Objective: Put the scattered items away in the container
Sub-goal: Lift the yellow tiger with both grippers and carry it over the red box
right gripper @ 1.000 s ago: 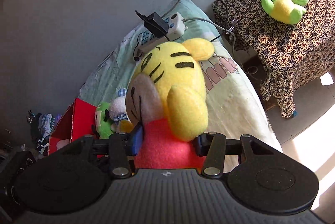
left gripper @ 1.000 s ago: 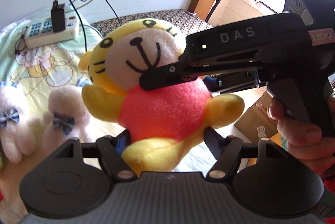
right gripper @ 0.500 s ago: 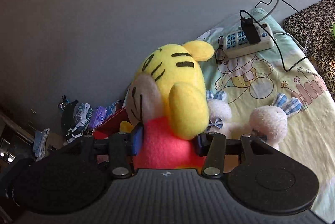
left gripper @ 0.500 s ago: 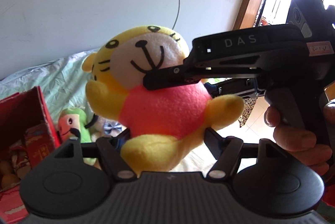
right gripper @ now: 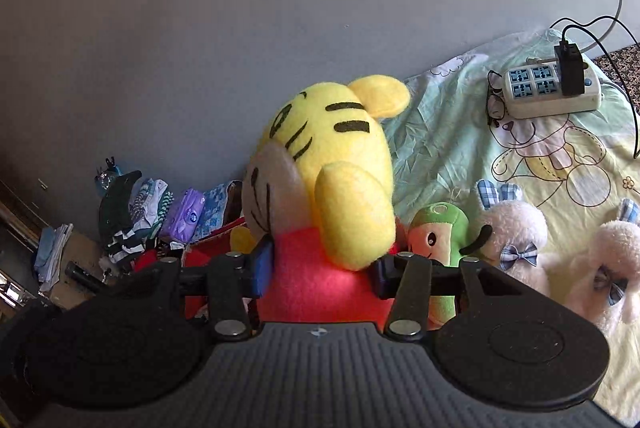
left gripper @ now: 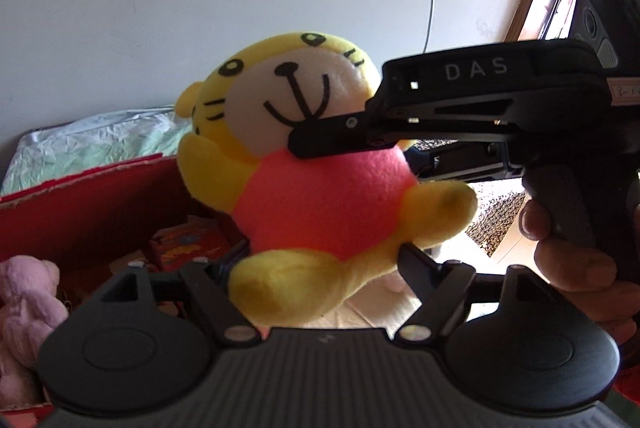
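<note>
While my right tongs [right gripper: 320, 274] clamp the tiger plush [left gripper: 320, 164] at its red belly, it hangs upright in the air, long axis vertical, head up, face toward my left camera. My left tongs [left gripper: 320, 260] pinch its yellow foot from below. It sits over the red box [left gripper: 88, 204] on the bed [right gripper: 460, 132], pink plush [left gripper: 24, 308] inside, green plush [right gripper: 440, 236] and white bunnies [right gripper: 516, 228] beside.
</note>
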Demonstrator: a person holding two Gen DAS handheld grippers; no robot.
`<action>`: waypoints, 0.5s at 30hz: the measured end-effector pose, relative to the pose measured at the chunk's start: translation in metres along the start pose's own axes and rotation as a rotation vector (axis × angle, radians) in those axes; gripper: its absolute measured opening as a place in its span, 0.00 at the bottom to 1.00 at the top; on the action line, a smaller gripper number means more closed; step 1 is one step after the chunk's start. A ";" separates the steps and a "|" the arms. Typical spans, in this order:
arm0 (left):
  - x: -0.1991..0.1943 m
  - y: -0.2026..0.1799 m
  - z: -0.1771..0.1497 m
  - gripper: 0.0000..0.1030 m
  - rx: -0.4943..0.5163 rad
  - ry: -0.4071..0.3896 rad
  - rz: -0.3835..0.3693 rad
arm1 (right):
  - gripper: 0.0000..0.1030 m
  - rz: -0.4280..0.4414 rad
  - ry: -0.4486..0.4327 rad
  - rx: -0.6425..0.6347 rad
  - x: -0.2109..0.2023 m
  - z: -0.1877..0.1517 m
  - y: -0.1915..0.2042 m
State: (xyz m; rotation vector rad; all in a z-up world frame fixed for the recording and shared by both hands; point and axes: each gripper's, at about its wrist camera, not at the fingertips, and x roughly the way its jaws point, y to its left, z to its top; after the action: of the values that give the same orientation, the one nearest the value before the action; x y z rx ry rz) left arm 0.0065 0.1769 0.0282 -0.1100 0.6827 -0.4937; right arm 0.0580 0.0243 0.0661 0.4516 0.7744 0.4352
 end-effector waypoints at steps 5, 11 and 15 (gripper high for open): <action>0.004 0.030 -0.006 0.78 -0.013 0.036 0.021 | 0.48 -0.093 0.007 -0.083 0.028 -0.002 0.025; 0.001 0.050 -0.011 0.77 -0.046 0.047 0.009 | 0.48 -0.220 0.075 -0.179 0.063 -0.008 0.041; 0.012 0.056 -0.008 0.77 -0.055 0.085 0.016 | 0.47 -0.316 0.121 -0.287 0.084 -0.014 0.057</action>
State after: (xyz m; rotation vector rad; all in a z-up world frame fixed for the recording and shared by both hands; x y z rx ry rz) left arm 0.0316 0.2214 0.0006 -0.1355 0.7799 -0.4668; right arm 0.0894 0.1182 0.0410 0.0324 0.8685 0.2731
